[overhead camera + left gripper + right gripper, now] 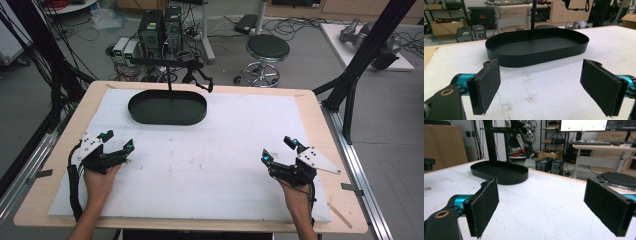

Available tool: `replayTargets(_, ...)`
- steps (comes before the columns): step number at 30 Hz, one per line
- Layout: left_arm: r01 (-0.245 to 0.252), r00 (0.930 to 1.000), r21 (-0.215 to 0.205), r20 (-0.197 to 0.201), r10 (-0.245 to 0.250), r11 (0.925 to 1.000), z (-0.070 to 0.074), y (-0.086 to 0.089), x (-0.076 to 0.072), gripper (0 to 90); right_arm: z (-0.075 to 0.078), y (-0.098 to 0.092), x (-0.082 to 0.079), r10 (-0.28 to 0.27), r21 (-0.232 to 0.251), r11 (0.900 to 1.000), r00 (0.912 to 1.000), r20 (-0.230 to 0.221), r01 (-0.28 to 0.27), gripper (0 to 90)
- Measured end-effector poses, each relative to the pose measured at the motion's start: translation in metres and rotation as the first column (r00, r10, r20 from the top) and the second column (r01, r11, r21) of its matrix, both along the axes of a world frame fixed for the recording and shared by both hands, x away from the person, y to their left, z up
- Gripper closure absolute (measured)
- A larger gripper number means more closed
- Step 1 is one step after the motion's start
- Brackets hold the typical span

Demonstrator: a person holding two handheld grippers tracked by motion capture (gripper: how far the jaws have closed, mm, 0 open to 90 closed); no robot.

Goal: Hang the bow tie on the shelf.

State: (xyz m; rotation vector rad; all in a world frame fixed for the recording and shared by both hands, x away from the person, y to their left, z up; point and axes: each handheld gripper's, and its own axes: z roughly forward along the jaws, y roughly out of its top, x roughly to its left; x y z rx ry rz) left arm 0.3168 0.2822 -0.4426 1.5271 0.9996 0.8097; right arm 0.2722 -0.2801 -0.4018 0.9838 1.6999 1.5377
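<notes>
High view, lower left: my left gripper [118, 141] rests on the white mat [210, 165], jaws spread wide, grasping nothing. Upper centre, the empty black oval tray [167, 107] sits well apart. Lower right, my right gripper [279, 148] likewise gapes, empty.

A wooden counter [310, 107] topped with a white foam sheet [215, 165] stands on a grey floor [390, 130] strewn with cables. Beyond it sit two computer towers [161, 29] and a black round stool [267, 48]. Black frame posts [367, 47] rise at both sides. Cardboard boxes [442, 26], a desk [604, 146] and what may be a lit monitor [584, 125] line the far side.
</notes>
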Motion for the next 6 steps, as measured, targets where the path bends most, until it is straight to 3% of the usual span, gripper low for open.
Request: replayTargets(6, -0.005, 1.0, 0.004, 0.001, 0.005, 1.0, -0.0004, -0.0003, 0.0002, 17.0, -0.0004, 0.0016, -0.0016, 0.012, -0.008, 1.0, 0.9999, -0.008, -0.012, 11.9)
